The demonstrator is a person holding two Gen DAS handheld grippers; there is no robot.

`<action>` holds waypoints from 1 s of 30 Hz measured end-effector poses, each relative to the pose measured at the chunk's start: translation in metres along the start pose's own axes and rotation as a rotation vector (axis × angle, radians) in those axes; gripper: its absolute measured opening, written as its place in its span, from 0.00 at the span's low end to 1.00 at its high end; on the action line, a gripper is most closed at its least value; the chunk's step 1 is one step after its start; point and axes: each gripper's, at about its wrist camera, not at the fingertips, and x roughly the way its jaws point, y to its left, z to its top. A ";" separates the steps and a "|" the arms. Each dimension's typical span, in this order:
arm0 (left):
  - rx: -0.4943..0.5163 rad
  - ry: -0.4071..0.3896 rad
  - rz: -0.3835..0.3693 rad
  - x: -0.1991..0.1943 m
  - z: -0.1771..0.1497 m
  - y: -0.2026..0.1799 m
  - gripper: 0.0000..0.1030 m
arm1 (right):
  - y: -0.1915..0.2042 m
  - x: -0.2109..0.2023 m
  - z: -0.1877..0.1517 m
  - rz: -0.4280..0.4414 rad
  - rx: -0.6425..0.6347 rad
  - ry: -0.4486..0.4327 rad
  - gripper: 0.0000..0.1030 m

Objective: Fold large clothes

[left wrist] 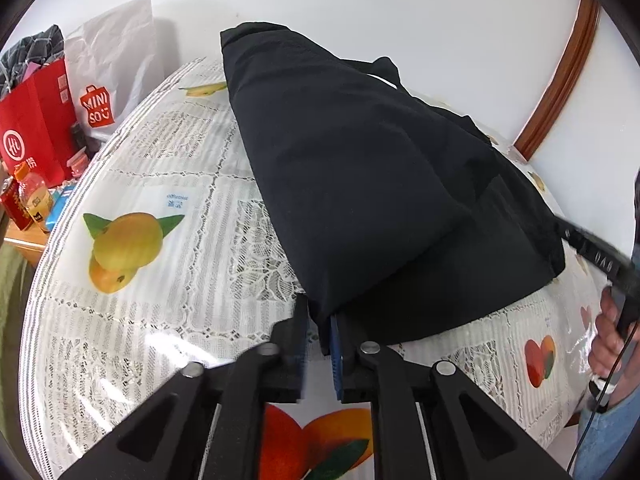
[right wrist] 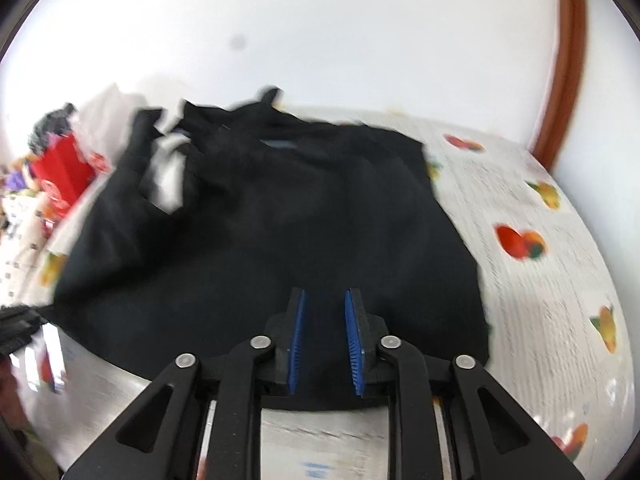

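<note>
A large black garment [left wrist: 360,184] lies partly folded on the table with the fruit-print lace cloth [left wrist: 152,184]. My left gripper [left wrist: 319,320] is shut on the garment's near corner and lifts that edge off the cloth. In the right wrist view, which is blurred, the garment [right wrist: 280,220] spreads across the table. My right gripper [right wrist: 325,308] is open just above the garment's near edge, with nothing between its blue pads [right wrist: 298,336]. The right gripper and the hand holding it also show at the right edge of the left wrist view [left wrist: 612,276].
Red and white shopping bags [left wrist: 52,120] stand beyond the table's far left edge, with a bottle [left wrist: 34,196] and small items beside them. A white wall and a brown wooden frame [left wrist: 560,76] are behind the table. The table's lace cloth [right wrist: 540,280] shows right of the garment.
</note>
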 end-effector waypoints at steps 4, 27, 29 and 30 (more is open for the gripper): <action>-0.009 0.013 -0.060 0.005 0.001 -0.002 0.28 | 0.033 -0.004 0.017 0.092 -0.045 -0.048 0.53; 0.062 -0.038 0.075 0.027 0.006 -0.025 0.55 | 0.093 0.001 0.047 0.391 -0.076 -0.162 0.06; 0.076 -0.043 0.091 0.028 0.005 -0.027 0.55 | 0.078 -0.019 0.041 0.382 -0.054 -0.225 0.06; 0.082 -0.047 0.098 0.029 0.004 -0.028 0.55 | 0.072 -0.025 0.037 0.376 -0.044 -0.244 0.06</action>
